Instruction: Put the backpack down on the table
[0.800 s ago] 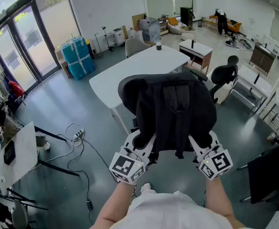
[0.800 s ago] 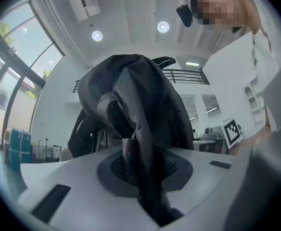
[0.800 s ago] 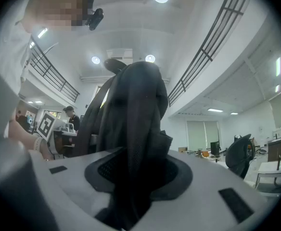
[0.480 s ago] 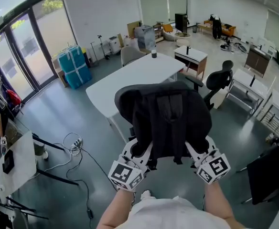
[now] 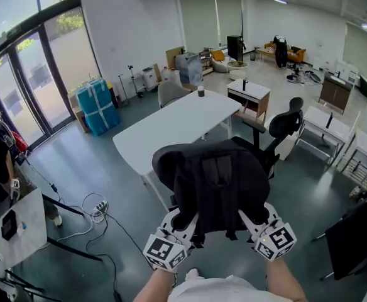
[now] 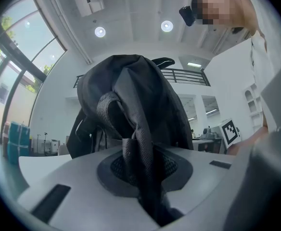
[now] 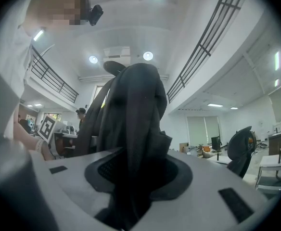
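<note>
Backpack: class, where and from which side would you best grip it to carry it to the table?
Grip it by its two straps, one per tongs, coming from the near side. The backpack hangs upright with its straps facing the person, and the left tongs and right tongs each clamp low there.

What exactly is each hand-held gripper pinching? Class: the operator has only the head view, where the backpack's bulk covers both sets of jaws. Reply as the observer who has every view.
Observer: The left gripper view shows the left hand-held gripper shut on a narrow woven strap hanging from the backpack.
Operator: And the right one?
Observer: In the right gripper view, the right hand-held gripper is closed on a thicker fold of the backpack's black fabric, which fills the gap between its jaws.
</note>
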The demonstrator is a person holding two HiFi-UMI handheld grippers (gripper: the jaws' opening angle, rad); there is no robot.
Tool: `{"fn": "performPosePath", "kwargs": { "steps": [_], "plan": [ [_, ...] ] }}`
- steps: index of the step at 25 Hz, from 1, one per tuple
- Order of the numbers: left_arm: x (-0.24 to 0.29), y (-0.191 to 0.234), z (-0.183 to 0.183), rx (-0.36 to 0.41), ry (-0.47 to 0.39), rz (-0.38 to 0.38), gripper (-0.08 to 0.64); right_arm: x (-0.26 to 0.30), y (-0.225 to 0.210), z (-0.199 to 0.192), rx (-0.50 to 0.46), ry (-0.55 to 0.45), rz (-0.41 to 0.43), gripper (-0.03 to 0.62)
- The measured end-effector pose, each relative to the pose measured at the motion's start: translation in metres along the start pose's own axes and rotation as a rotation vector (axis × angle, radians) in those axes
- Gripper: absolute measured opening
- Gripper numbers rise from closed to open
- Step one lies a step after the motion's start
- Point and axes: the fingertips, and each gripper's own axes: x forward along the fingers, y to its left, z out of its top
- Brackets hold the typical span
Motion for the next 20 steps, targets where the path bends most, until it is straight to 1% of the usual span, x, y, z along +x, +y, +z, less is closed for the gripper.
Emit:
{"fn": "performPosePath", "kwargs": {
  "steps": [12, 20],
  "plan": [
    [-0.005, 0.012, -0.008, -0.015, 0.024, -0.016, 0.072, 0.009, 0.007, -0.010, 0.027, 0.023, 0.010, 0.153],
    [-0.005, 0.030, -0.011, -0.020, 0.034, -0.012, 0.072, 0.025, 0.010, -0.015, 0.039, 0.029, 0.012, 0.152]
  ]
}}
